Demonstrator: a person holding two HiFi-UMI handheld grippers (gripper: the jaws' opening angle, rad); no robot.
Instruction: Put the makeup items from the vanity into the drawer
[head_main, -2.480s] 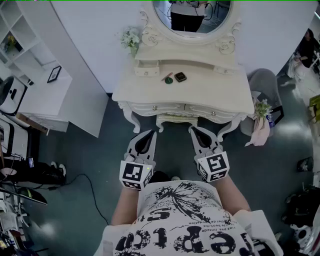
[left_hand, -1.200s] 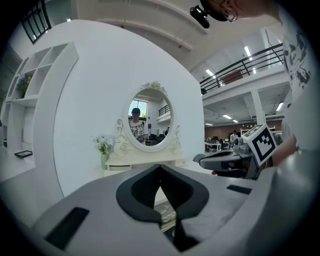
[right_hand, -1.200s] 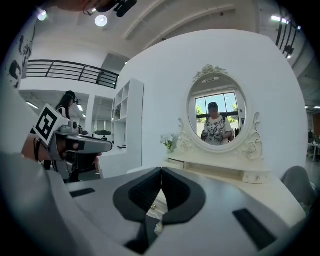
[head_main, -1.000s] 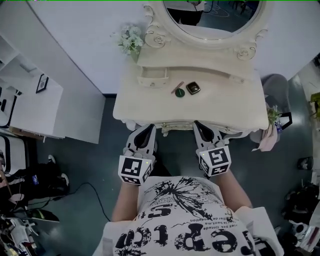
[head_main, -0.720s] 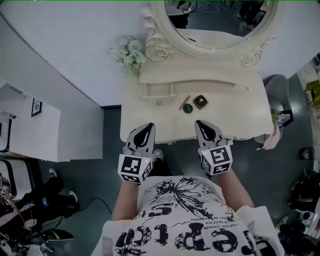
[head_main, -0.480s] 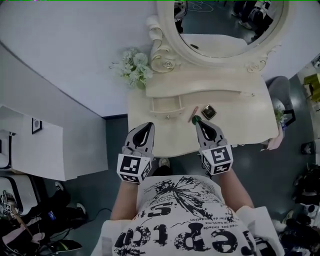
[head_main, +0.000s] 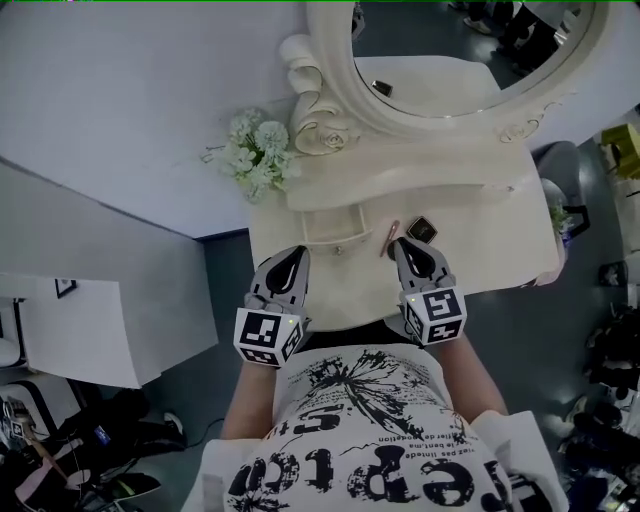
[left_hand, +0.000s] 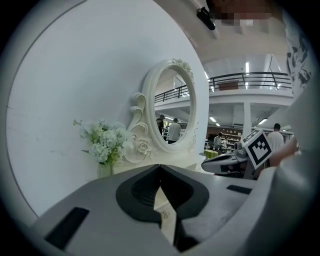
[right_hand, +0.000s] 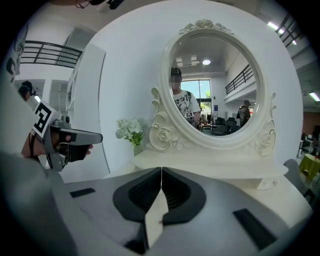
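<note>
In the head view a white vanity (head_main: 480, 240) stands under an oval mirror (head_main: 450, 60). On its top lie a pink stick (head_main: 389, 236) and a dark square compact (head_main: 421, 228). A small drawer (head_main: 322, 229) sits below the mirror shelf, seemingly pulled out a little. My right gripper (head_main: 399, 245) is shut and empty, its tip just before the pink stick. My left gripper (head_main: 296, 254) is shut and empty over the vanity's front left, below the drawer. The left gripper view shows closed jaws (left_hand: 160, 165), and so does the right gripper view (right_hand: 161, 169).
White flowers in a vase (head_main: 254, 150) stand at the vanity's back left corner. A white cabinet (head_main: 80, 330) is on the floor to the left. A grey chair (head_main: 558, 170) and a bag with flowers (head_main: 556, 222) stand at the right.
The person has walked up to the vanity. Both grippers, earlier over the floor, now reach over its front edge. A green round item seen beside the stick is now hidden behind the right gripper.
</note>
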